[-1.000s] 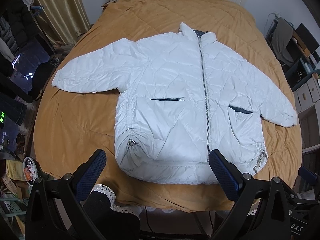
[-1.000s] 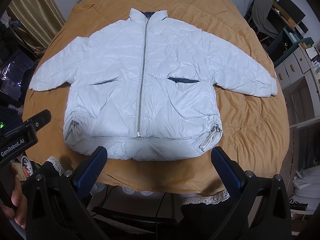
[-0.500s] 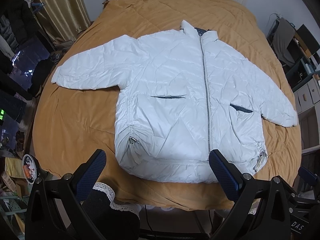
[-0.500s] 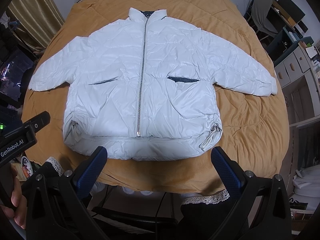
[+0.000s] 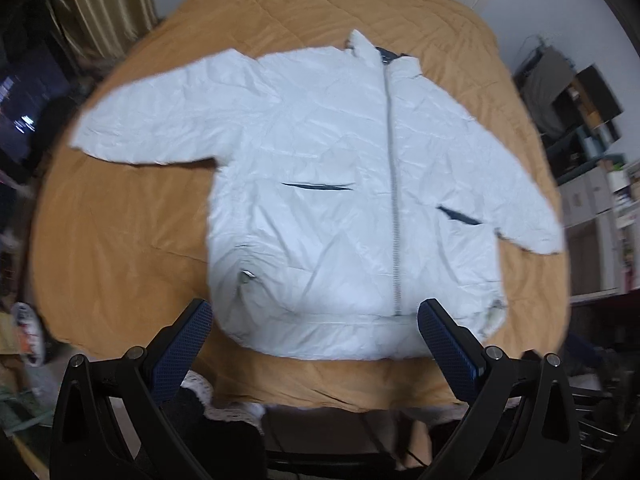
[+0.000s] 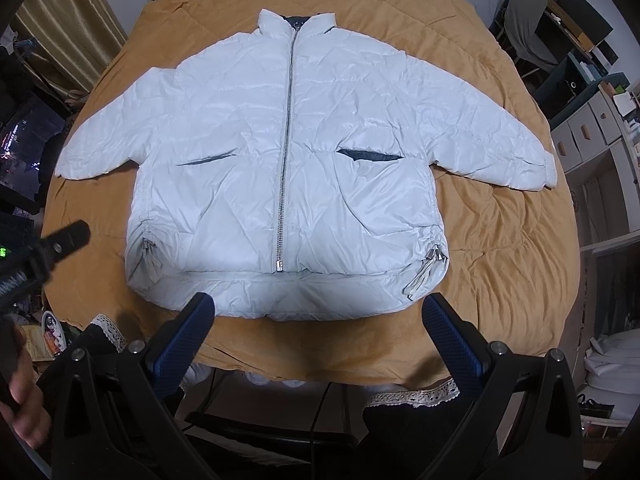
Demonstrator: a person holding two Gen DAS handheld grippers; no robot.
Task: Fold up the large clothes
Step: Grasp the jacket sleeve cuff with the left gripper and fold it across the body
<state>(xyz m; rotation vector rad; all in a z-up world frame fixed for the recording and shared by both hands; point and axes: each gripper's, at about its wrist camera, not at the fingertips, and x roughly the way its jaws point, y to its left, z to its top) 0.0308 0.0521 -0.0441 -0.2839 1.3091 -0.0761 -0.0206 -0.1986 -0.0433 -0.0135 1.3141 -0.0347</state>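
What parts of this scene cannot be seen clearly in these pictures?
- Left wrist view: motion blur smears the jacket and its zipper teeth.
- Both views: the jacket's back lies hidden against the orange bedspread.
- Right wrist view: the picture's edge cuts off the left hand-held gripper; its opening cannot be told there.
- Shelf items at right are too small.

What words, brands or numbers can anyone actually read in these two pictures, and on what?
None can be read for certain.
Other claw's black body, right view: white lettering, too blurred.
Green glowing display: digits too small.
Round printed packet by the bed: print unreadable.
White jacket: no lettering shows.
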